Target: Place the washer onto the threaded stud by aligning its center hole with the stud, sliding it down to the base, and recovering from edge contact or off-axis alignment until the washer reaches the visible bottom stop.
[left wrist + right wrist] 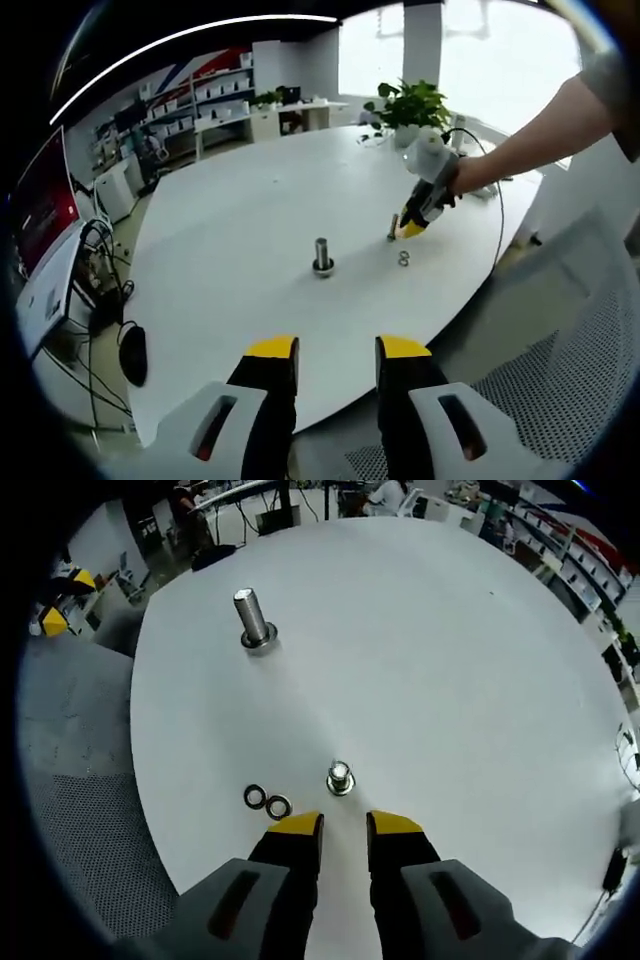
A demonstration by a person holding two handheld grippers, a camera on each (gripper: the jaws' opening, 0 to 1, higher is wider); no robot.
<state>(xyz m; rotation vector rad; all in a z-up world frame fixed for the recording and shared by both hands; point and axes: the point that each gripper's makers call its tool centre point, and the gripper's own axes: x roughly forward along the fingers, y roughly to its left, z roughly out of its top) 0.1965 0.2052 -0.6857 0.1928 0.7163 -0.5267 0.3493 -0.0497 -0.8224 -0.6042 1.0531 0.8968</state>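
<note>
Table (450, 660) white and round, two studs standing on it well apart. Large stud (253, 618) upright near the far-left edge in the right gripper view. Small stud (340, 777) upright just ahead of the right gripper (343, 828), whose jaws are parted with nothing between them. Two washers (267, 801) lie flat, touching each other, just left of the small stud, not on it. Left gripper (337, 349) hangs off the table edge, jaws apart, empty. Potted plant (410, 105) at the table's far side.
</note>
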